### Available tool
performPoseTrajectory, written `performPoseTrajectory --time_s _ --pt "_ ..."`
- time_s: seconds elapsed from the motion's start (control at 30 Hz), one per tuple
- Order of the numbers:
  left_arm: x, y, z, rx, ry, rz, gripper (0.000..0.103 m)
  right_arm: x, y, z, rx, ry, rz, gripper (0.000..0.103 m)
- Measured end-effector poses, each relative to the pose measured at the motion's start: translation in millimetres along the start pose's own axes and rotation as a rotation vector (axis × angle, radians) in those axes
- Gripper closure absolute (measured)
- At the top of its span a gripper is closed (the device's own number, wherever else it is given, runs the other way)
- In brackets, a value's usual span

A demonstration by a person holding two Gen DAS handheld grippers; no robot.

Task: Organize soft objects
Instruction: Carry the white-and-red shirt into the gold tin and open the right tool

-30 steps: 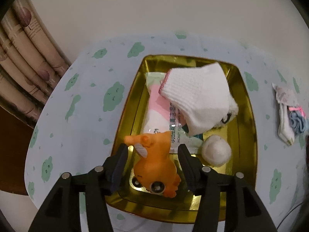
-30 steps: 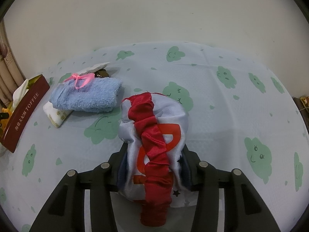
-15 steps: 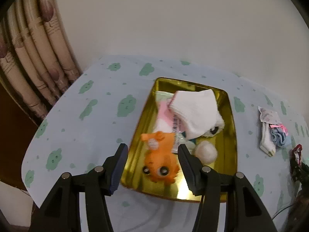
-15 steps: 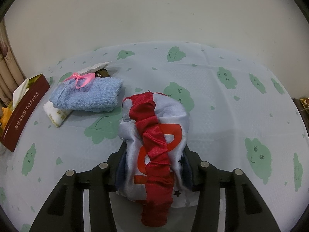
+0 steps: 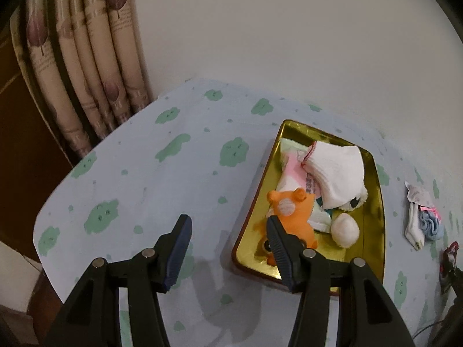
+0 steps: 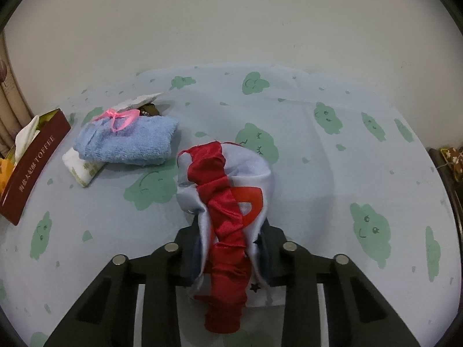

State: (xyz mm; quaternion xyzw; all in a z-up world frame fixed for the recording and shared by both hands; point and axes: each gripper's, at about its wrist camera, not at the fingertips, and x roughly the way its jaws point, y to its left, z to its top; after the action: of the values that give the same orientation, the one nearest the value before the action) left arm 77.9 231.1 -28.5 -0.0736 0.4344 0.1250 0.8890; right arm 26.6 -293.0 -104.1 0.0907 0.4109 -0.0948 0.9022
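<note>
Right gripper had just been closing and pinched a silky pale-grey cloth with a gathered red satin band between its pads, gathering the limp fabric so it could be carried. Left gripper hung with jaws apart and empty above the worktop. Just ahead and to its right sat the gold metal tray, where the orange plush toy and white knitted sock lay collected. A folded blue towel with a pink bow waited ahead-left of the right gripper.
</note>
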Motion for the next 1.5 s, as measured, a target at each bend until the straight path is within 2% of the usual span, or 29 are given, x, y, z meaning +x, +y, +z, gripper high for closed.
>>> performPoseTrajectory --time_s 0.1,0.3,0.47,0.63,0.93,1.03,1.5 --pt "0.4 9.1 -3.2 -0.024 -0.007 -0.002 0.048 -6.0 2.8 2.6 -0.006 0.002 -0.017 0.075" --pt "0.9 21.9 -4.9 -0.042 -0.039 0.025 0.048 -17.6 18.1 12.6 -0.005 0.002 0.002 0.075" --pt "9.8 29.7 -7.1 -0.037 -0.006 0.013 0.048 -21.9 47.3 15.1 -0.037 0.022 0.029 0.075" --pt "10.9 42.2 -7.5 -0.070 -0.016 0.029 0.048 -29.6 89.0 19.3 -0.085 0.015 0.078 0.075" --pt "10.1 58.3 -6.6 -0.132 -0.034 0.060 0.048 -39.2 175.4 30.8 -0.204 0.000 0.215 0.075" --pt "11.5 60.5 -6.2 -0.149 -0.027 0.038 0.048 -39.9 205.2 34.6 -0.238 0.003 0.265 0.075" --pt "14.5 65.8 -5.8 -0.179 -0.022 0.049 0.048 -39.2 331.6 50.5 -0.378 -0.002 0.435 0.074"
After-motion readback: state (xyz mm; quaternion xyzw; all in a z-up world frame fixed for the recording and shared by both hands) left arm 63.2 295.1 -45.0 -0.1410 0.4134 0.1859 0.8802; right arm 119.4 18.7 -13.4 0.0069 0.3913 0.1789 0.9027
